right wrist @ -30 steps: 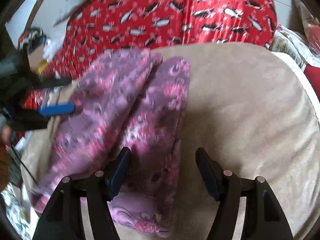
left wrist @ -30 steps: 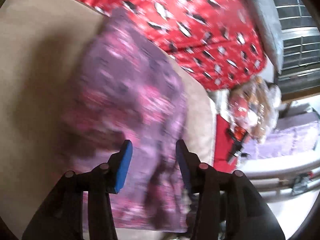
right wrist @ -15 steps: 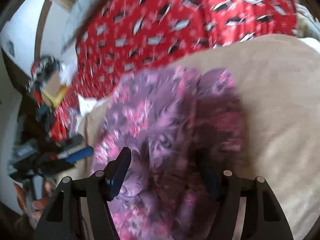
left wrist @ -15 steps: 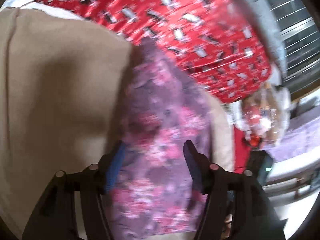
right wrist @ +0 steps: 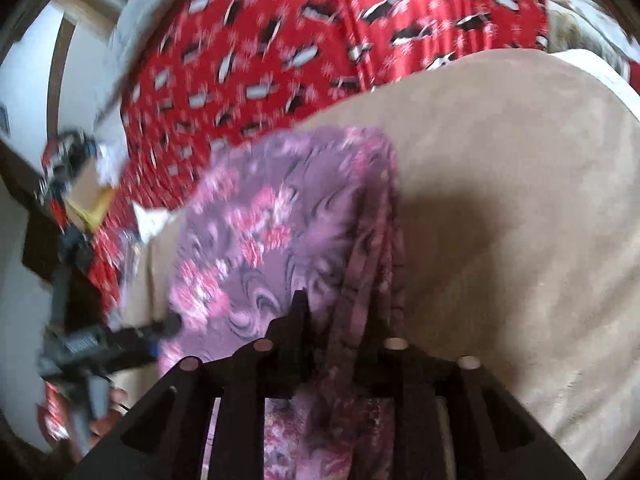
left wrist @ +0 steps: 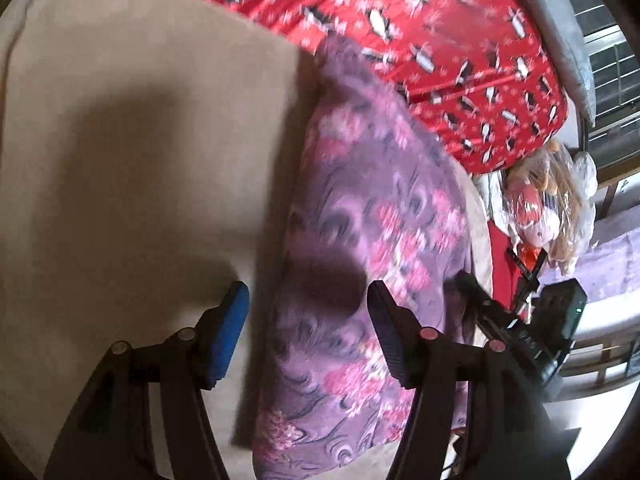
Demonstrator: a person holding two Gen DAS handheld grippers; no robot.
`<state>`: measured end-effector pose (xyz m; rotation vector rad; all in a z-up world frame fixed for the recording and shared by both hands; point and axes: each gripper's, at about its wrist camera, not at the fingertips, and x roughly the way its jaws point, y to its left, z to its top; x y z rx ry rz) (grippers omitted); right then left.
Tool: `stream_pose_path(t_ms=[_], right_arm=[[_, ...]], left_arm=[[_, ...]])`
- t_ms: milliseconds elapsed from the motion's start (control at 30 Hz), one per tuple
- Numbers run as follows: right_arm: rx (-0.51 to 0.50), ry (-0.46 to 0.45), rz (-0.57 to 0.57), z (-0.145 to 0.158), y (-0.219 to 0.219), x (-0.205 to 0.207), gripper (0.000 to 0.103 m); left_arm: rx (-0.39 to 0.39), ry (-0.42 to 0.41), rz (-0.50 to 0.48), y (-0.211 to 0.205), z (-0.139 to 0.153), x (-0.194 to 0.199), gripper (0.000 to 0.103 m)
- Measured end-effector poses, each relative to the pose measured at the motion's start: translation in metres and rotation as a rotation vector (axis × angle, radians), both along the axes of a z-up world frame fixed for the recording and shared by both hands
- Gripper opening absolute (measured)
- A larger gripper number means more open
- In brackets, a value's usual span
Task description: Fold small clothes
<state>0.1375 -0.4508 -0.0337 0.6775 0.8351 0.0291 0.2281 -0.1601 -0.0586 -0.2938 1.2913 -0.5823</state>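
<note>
Two grippers work over one purple garment with pink flowers (left wrist: 372, 240), which lies on a beige blanket (left wrist: 140, 140), beside its edge where a red cover with penguins (left wrist: 460, 60) begins. All places below are given from this garment.

The left gripper (left wrist: 308, 328) hangs above the near part of the garment with its fingers (left wrist: 230, 332) spread; the blue pad is over the bare blanket just beside the garment's edge, the other finger over the cloth. Nothing is pinched between them.

The right gripper (right wrist: 340, 344) is at the near edge of the garment. Its fingers (right wrist: 298, 320) stand close together with a bunched fold of the purple cloth between them, and they are opening at this moment. From this view, the left gripper (right wrist: 120, 340) is seen at the garment's left border.
</note>
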Motion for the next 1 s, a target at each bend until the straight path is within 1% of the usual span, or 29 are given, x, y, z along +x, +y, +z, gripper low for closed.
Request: stream_pose_path(t_ms=[67,100,167,200,233,267,333,400,433,467,500,567,600,633,667,767,800,833,867,933,1000], right_arm=[[0.006,-0.038,-0.046,0.012,-0.008,0.003,0.034],[0.011,-0.061,-0.056,0.018,-0.009,0.004,0.034],[-0.006,-0.126,-0.046,0.03,-0.006,0.012,0.034],[-0.032,-0.149,-0.027,0.036,-0.002,0.018,0.035],[-0.061,-0.153,-0.002,0.038,0.004,0.025,0.035],[-0.085,-0.145,0.022,0.038,0.01,0.035,0.035],[-0.149,-0.096,0.051,0.028,0.018,0.051,0.033],[-0.286,0.03,0.046,0.004,0.023,0.067,0.03],[-0.308,0.061,0.058,-0.011,0.02,0.07,0.03],[-0.296,0.03,0.049,-0.013,0.016,0.067,0.031],[-0.267,0.02,0.041,-0.013,0.012,0.064,0.031],[-0.195,0.014,0.025,-0.007,0.003,0.058,0.031],[-0.163,0.0,0.015,-0.002,-0.002,0.049,0.032],[-0.141,-0.015,0.013,0.002,-0.005,0.043,0.036],[-0.113,-0.035,0.019,0.006,-0.008,0.032,0.037],[-0.001,-0.115,0.097,0.007,-0.005,0.0,0.039],[0.008,-0.124,0.119,0.006,0.001,-0.005,0.041],[-0.005,-0.117,0.149,0.004,0.007,-0.013,0.042],[-0.059,-0.083,0.172,-0.002,0.017,-0.018,0.041],[-0.223,0.018,0.201,-0.016,0.033,-0.021,0.039],[-0.271,0.019,0.187,-0.008,0.037,-0.031,0.04]], left_arm=[[-0.004,-0.024,-0.001,-0.004,0.009,0.008,0.06],[0.008,-0.04,-0.002,-0.009,0.014,0.012,0.06],[0.047,-0.079,-0.015,-0.023,0.023,0.018,0.06],[0.078,-0.105,-0.02,-0.031,0.026,0.021,0.06],[0.114,-0.125,-0.022,-0.039,0.027,0.025,0.06],[0.144,-0.141,-0.026,-0.045,0.026,0.028,0.06],[0.205,-0.154,-0.04,-0.057,0.015,0.036,0.06],[0.251,-0.132,-0.046,-0.059,-0.002,0.041,0.069],[0.244,-0.101,-0.034,-0.056,-0.013,0.045,0.075],[0.218,-0.093,-0.021,-0.051,-0.015,0.046,0.076],[0.184,-0.08,-0.013,-0.046,-0.014,0.048,0.076],[0.173,-0.068,-0.026,-0.037,-0.009,0.047,0.076],[0.173,-0.059,-0.027,-0.031,-0.005,0.045,0.076],[0.16,-0.064,-0.023,-0.025,0.0,0.04,0.076],[0.147,-0.068,-0.021,-0.016,0.005,0.033,0.076],[0.1,-0.057,-0.025,-0.005,0.007,0.007,0.076],[0.109,-0.056,-0.025,-0.004,0.005,-0.001,0.076],[0.129,-0.051,-0.03,-0.003,-0.001,-0.01,0.076],[0.134,-0.053,-0.03,-0.003,-0.004,-0.015,0.077],[0.145,-0.084,-0.033,-0.003,-0.001,-0.025,0.077],[0.164,-0.078,-0.028,-0.002,0.009,-0.032,0.076]])
